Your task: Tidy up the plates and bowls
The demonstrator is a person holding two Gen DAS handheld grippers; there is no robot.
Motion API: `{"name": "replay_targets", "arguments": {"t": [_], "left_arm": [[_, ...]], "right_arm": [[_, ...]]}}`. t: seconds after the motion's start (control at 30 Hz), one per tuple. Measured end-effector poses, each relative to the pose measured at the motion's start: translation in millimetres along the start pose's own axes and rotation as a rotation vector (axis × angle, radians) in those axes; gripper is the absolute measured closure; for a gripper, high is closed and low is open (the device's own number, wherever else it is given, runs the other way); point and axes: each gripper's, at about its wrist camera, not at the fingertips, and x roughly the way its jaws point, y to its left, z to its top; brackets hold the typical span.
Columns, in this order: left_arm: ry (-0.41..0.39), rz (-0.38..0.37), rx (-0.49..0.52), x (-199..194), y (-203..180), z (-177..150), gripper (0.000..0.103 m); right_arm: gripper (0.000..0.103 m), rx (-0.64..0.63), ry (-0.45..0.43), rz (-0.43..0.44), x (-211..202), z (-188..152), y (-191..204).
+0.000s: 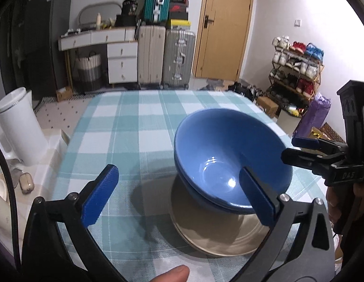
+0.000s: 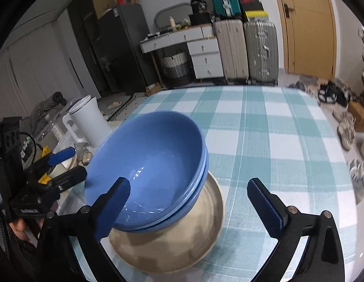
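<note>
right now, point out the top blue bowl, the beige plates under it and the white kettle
top blue bowl [image 1: 219, 155]: left wrist view, inner wall
beige plates [image 2: 172, 249]: right wrist view, bare near surface
white kettle [image 1: 17, 127]: left wrist view, side of body

At the right edge of my left wrist view, raised letters on the black body of my right gripper [image 1: 299, 151] read "DAS". Its counterpart lettering in the right wrist view, lower left, is too blurred for me to read.
</note>
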Motion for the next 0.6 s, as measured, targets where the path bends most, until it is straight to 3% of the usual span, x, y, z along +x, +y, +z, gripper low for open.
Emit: {"name": "replay_targets", "arguments": {"t": [0.3,0.6], "left_arm": [[-0.092,0.003,-0.017,-37,20,-17,0.001],[-0.128,0.022,-0.020,-53,33,-39,0.001]], "right_arm": [[0.001,-0.094,-0.143,0.028,-30,-16,11],[0.001,-0.131,-0.247,0.058,-47,-40,8]]}}
